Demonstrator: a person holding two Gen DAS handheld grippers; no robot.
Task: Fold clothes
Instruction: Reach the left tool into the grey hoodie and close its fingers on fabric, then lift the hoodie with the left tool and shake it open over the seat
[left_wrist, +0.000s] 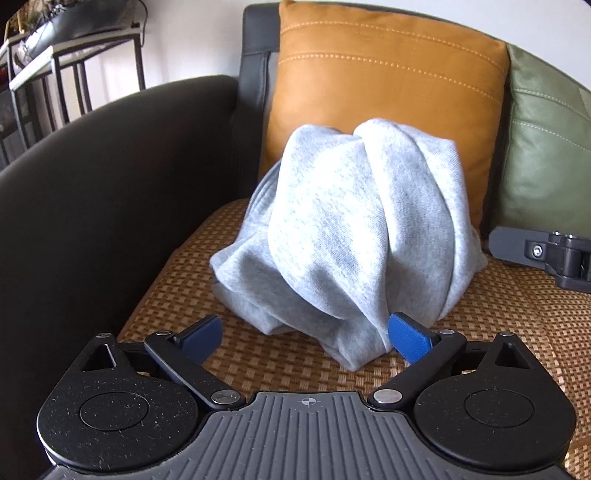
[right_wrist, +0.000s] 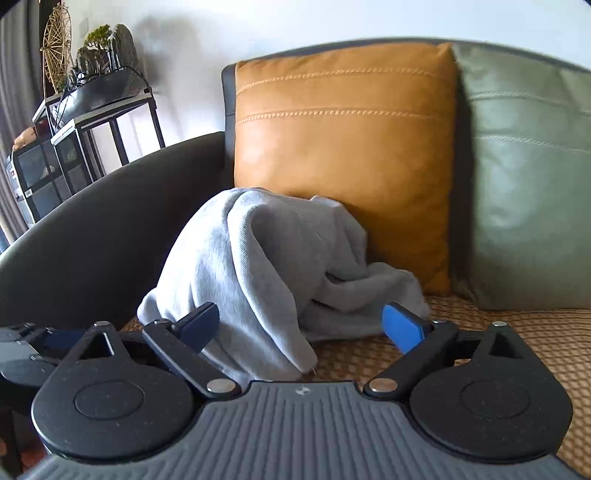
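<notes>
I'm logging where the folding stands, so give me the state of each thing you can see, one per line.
Grey garment: bunched in an unfolded heap on the woven seat mat, leaning against the orange cushion.
Left claw: open, empty, low in front of the heap.
Right claw: open, empty, cloth lying between its fingers.
Orange cushion: upright against the sofa back.
Green cushion: upright beside it.

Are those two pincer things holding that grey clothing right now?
No. Both the left tool and right tool are open; the grey garment just sits heaped on the sofa seat.
</notes>
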